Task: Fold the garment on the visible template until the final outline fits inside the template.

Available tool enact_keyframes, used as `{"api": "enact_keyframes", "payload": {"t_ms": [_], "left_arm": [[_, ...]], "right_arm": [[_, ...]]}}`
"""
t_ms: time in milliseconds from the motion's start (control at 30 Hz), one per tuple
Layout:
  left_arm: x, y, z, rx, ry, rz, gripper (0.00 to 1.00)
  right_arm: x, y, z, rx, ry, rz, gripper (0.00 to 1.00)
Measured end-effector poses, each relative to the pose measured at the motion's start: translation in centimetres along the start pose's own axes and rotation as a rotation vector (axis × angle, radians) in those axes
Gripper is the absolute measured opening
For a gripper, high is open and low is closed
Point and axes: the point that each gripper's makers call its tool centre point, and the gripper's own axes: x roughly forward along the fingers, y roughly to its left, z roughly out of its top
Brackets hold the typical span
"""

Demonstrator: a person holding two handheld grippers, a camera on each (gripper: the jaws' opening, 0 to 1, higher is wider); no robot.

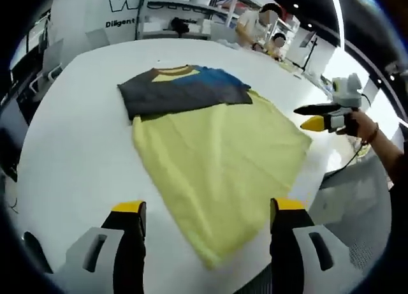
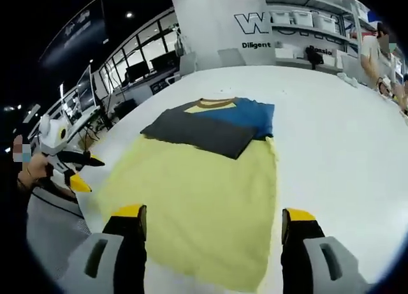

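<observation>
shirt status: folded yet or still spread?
Partly folded. The shirt's grey and blue sleeves are folded in across the chest below the collar; the yellow body lies spread flat on the white table.

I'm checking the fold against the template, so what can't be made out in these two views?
- Template: no outline visible in either view; the yellow garment would cover it on the white table.
- Sleeves: folded across the chest, so the layers beneath are hidden.
- Garment's near hem: in the right gripper view, partly behind the right gripper.
- Left gripper: its open jaws hide table behind them.
</observation>
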Motion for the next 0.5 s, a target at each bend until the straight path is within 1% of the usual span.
{"api": "enact_keyframes", "payload": {"t_ms": [100,200,233,333,400,467,500], "left_arm": [[-0.1,-0.1,-0.8,-0.019,0.007,0.012,0.77],[-0.2,0.0,-1.7,-0.039,0.029,0.029,0.71],[-0.3,0.2,-2.1,-0.059,0.043,0.045,0.7],[-0.3,0.3,-2.8,-0.074,0.049,0.038,0.67],[-0.4,0.2,-3.2,-0.086,0.061,0.039,0.63],[-0.5,0.1,-3.4,-0.093,0.061,0.042,0.62],[-0.6,0.0,-3.5,-0.115,0.062,0.046,0.61]], "right_arm": [[-0.3,-0.3,-1.1,-0.001,0.023,-0.012,0.79],[-0.6,-0.2,-1.9,0.008,0.044,0.0,0.72],[-0.7,-0.2,-2.3,0.01,0.053,0.003,0.7],[-1.0,-0.6,-3.4,-0.001,0.076,-0.016,0.66],[-1.3,-1.0,-4.0,0.02,0.096,-0.038,0.63],[-1.3,-1.1,-4.3,0.015,0.101,-0.045,0.6],[-1.5,-1.4,-4.6,0.007,0.114,-0.062,0.57]]}}
